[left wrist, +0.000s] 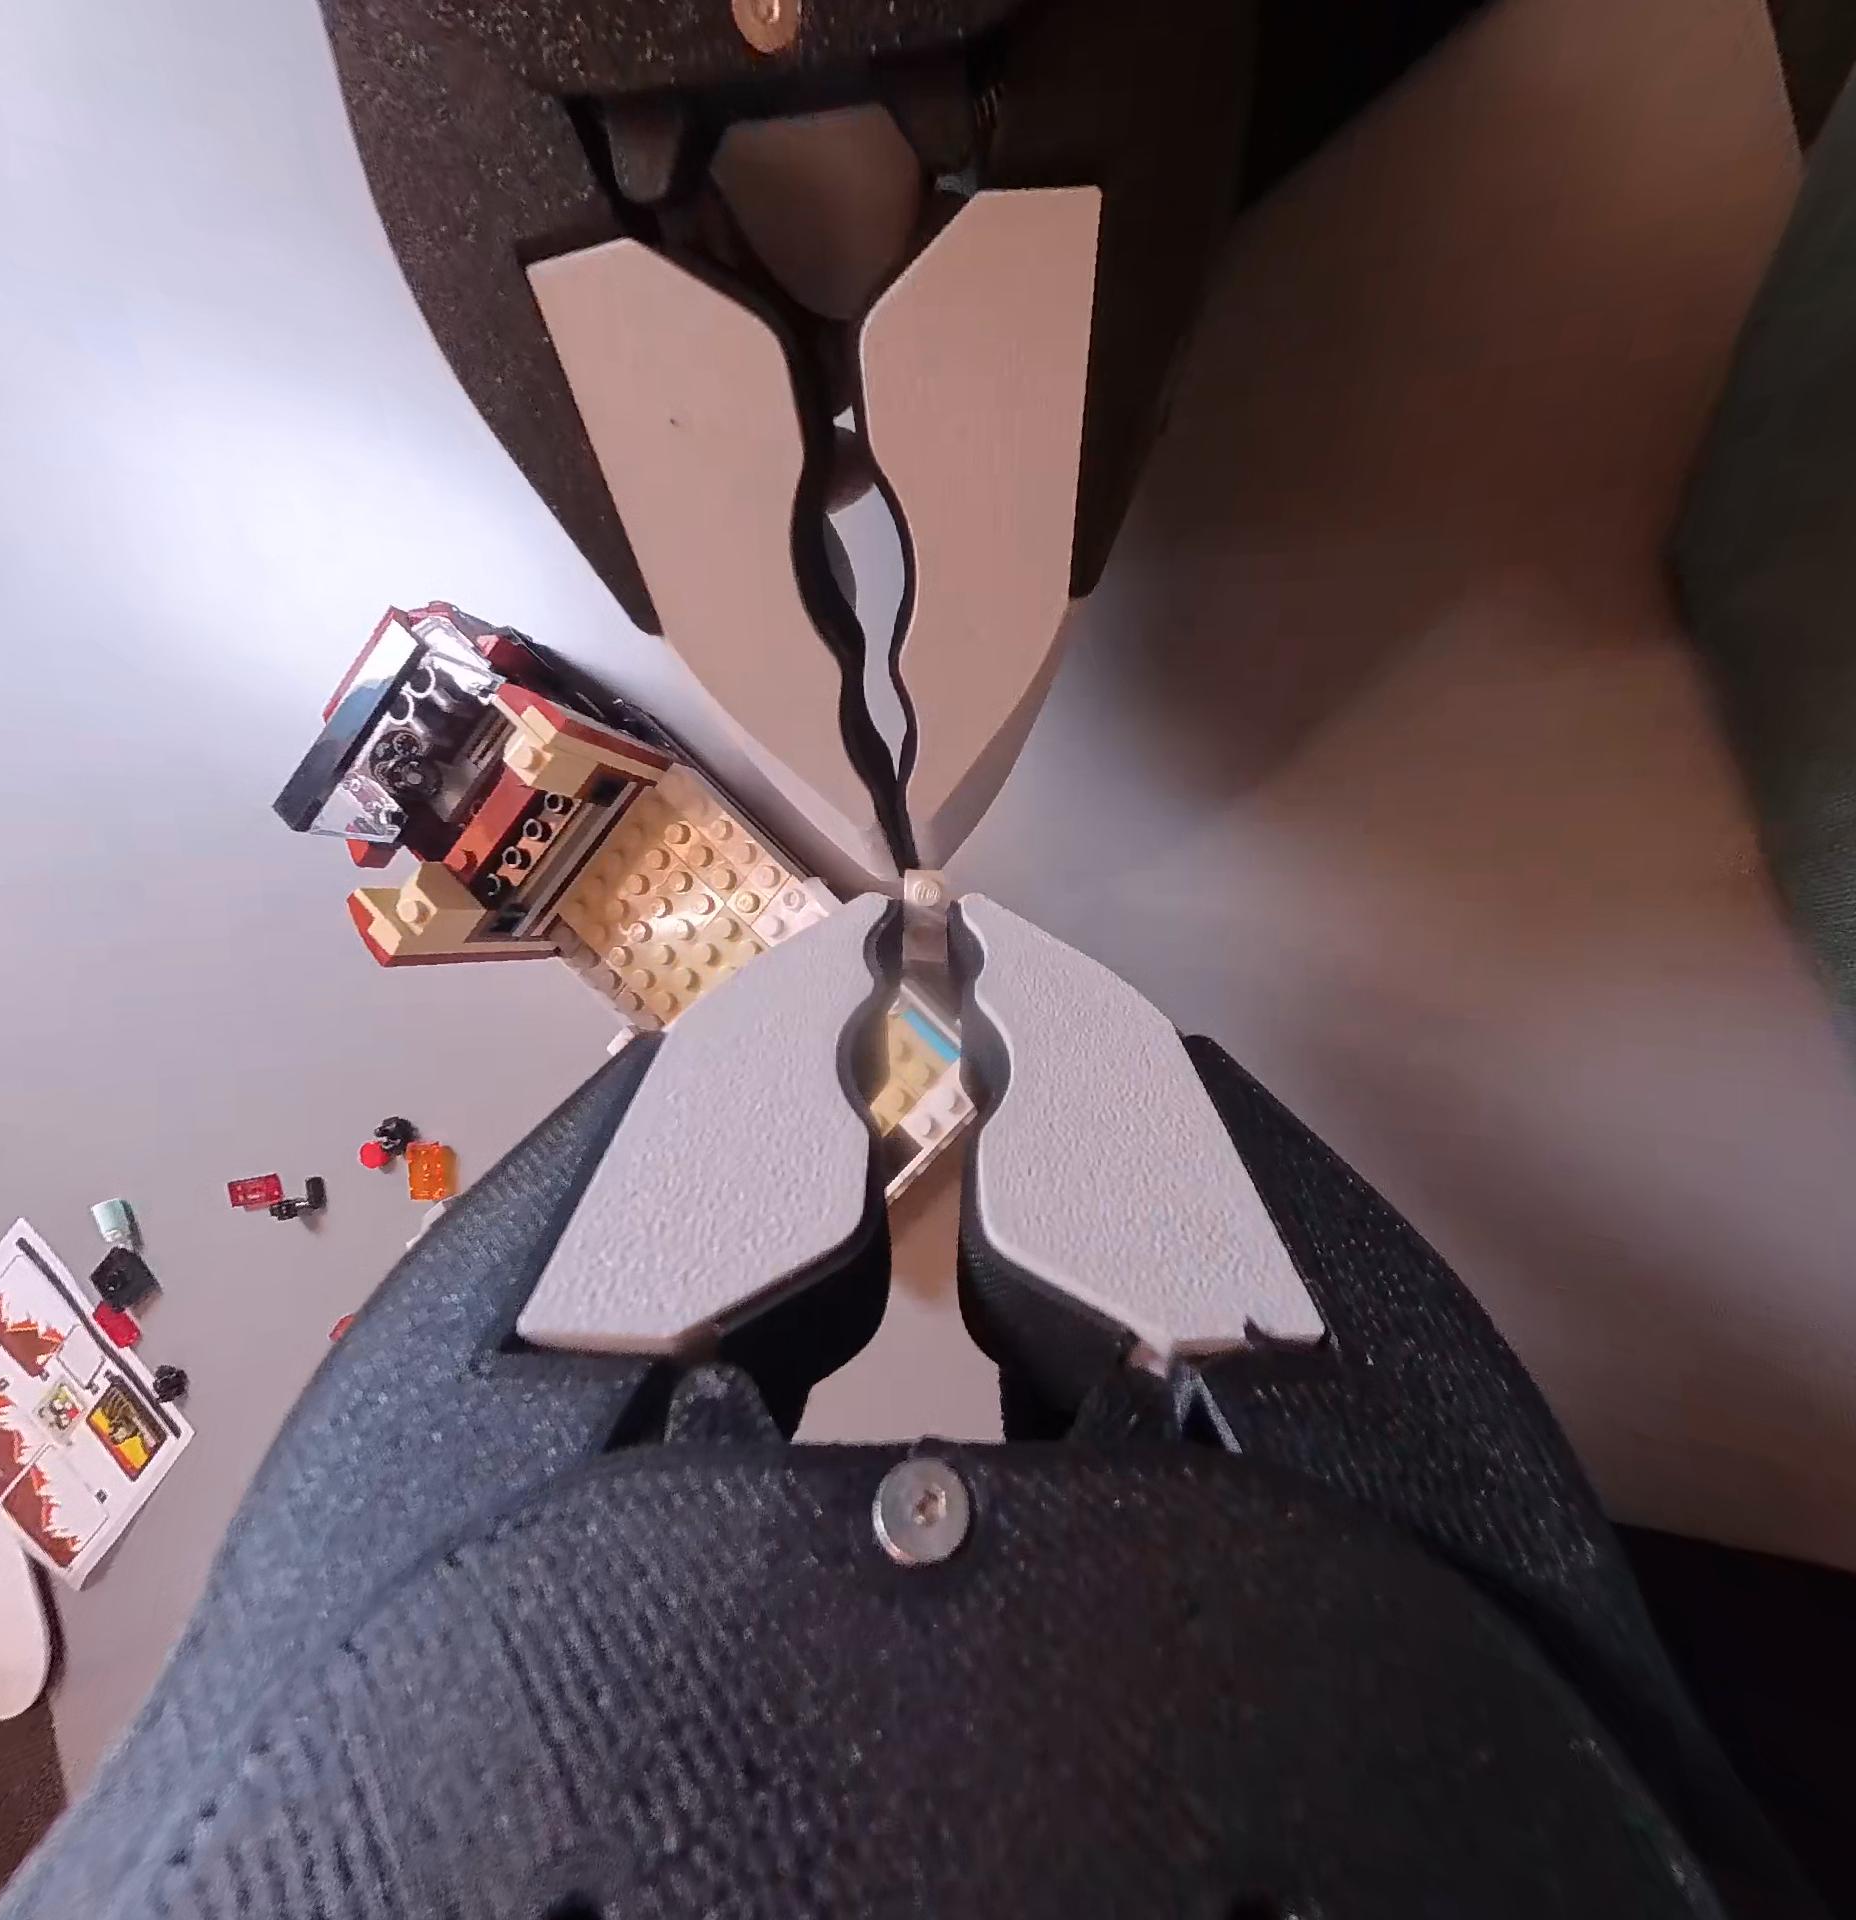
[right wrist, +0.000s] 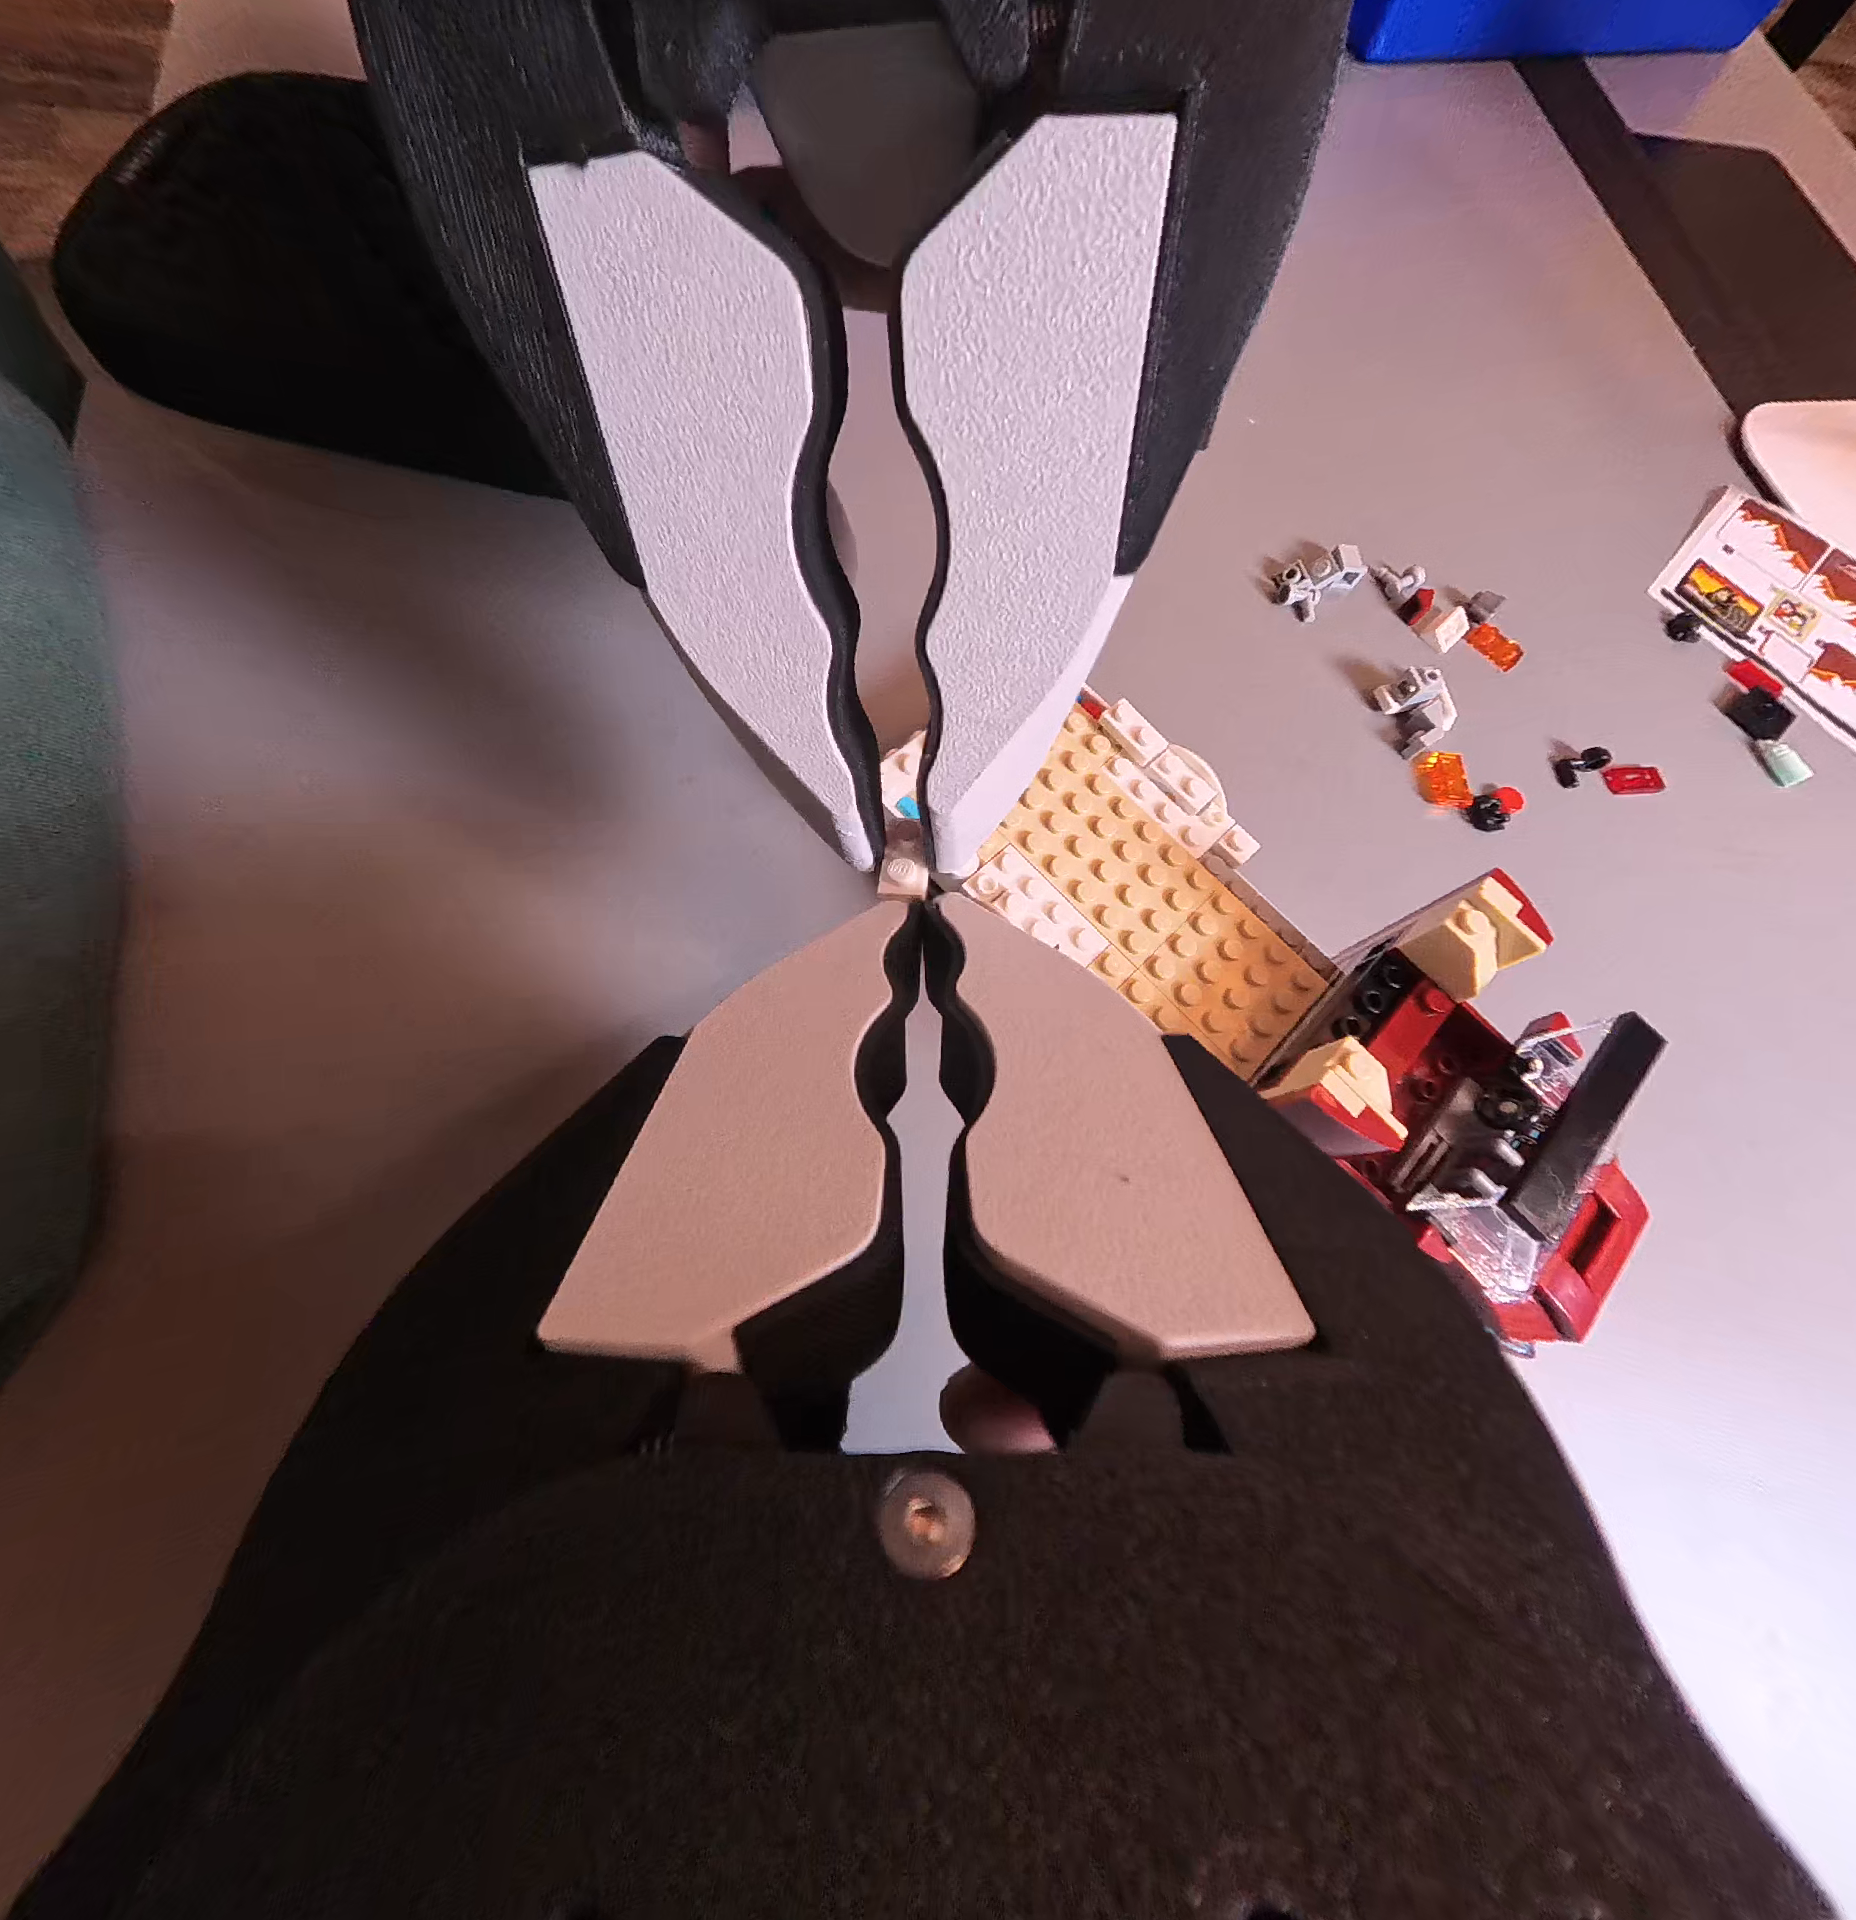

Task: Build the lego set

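Observation:
A small white one-stud piece (left wrist: pixel 924 894) sits between my left gripper's (left wrist: pixel 922 912) fingertips, which are shut on it. It also shows in the right wrist view (right wrist: pixel 900 876). My right gripper (right wrist: pixel 920 914) is shut, and its tips meet the piece from the opposite side; I cannot tell if it grips the piece. Both grippers hover tip to tip over the white end of the lego model (right wrist: pixel 1142 883). The model is a tan studded plate with a dark red cab, and it lies on the grey table (right wrist: pixel 384 727). It also shows in the left wrist view (left wrist: pixel 654 894).
Several loose small pieces (right wrist: pixel 1423 707) and a sticker sheet (right wrist: pixel 1786 613) lie beyond the model; both also show in the left wrist view, the pieces (left wrist: pixel 425 1169) and the sheet (left wrist: pixel 51 1403). A black bag (right wrist: pixel 259 270), a blue box (right wrist: pixel 1526 26) and a green cushion (right wrist: pixel 20 831) border the table.

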A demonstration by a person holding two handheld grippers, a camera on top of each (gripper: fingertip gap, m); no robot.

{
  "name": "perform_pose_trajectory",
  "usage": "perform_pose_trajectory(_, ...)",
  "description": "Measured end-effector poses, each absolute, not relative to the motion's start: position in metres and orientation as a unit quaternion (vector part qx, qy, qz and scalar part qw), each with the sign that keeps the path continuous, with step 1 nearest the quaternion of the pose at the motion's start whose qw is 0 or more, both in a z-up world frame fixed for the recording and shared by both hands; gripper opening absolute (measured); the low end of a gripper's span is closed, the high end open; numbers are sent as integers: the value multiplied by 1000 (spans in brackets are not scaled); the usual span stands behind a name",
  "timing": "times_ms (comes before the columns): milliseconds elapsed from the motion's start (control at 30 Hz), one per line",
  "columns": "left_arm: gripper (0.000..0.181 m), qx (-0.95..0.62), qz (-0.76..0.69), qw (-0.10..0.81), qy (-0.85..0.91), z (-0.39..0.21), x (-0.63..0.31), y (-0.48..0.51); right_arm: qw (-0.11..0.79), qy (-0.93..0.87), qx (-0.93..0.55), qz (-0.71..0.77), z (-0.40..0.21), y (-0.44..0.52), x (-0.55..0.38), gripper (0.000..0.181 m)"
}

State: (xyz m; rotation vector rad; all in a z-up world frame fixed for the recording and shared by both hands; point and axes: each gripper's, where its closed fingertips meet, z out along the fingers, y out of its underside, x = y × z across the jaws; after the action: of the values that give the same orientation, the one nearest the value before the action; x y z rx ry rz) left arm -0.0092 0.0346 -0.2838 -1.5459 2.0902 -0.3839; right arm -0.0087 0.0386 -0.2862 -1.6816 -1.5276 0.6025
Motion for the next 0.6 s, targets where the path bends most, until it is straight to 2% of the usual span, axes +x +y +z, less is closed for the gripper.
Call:
perform_pose_trajectory(200, 8, -583, -167, 269, 748, -280, -10, 38, 387, -592, -664, 244, -283, 41, -5, 5)
perform_pose_trajectory(333, 8, -649, -172, 282, 685, -271, -17, 70, 395, -564, -677, 258, -275, 48, 6, 7)
perform_pose_trajectory(600, 8, -785, -196, 214, 548, -296, -21, 115, 392, -519, -703, 288, -269, 47, 16, 8)
